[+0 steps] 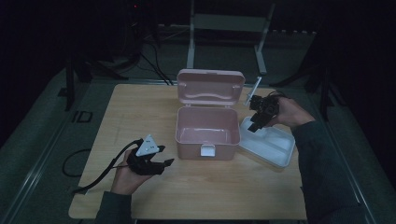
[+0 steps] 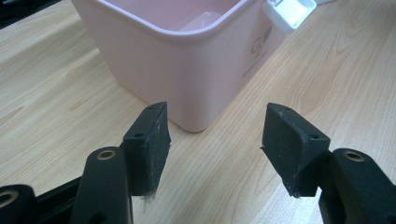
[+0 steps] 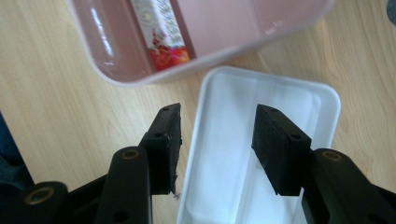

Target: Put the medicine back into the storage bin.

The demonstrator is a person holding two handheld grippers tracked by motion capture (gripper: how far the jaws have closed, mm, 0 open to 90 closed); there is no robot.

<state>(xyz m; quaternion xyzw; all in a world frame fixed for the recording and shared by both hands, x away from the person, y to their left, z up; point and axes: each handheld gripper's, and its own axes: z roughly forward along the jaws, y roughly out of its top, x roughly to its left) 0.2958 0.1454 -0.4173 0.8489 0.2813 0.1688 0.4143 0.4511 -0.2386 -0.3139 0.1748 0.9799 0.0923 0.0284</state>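
Observation:
A pink box (image 1: 208,133) stands in the middle of the table with its lid (image 1: 210,86) raised at the back and a white latch (image 1: 208,150) on its front. A white tray (image 1: 268,142) lies to its right. My left gripper (image 1: 164,156) hovers front-left of the box, open and empty; its view has the box corner (image 2: 196,65) just beyond the jaws. My right gripper (image 1: 254,123) is open above the tray's near end (image 3: 261,140). A red and white packet (image 3: 161,32) lies inside the box.
The wooden table (image 1: 140,116) has bare room left of the box and along the front edge. Metal stand legs (image 1: 224,28) and cables sit on the dark floor behind it.

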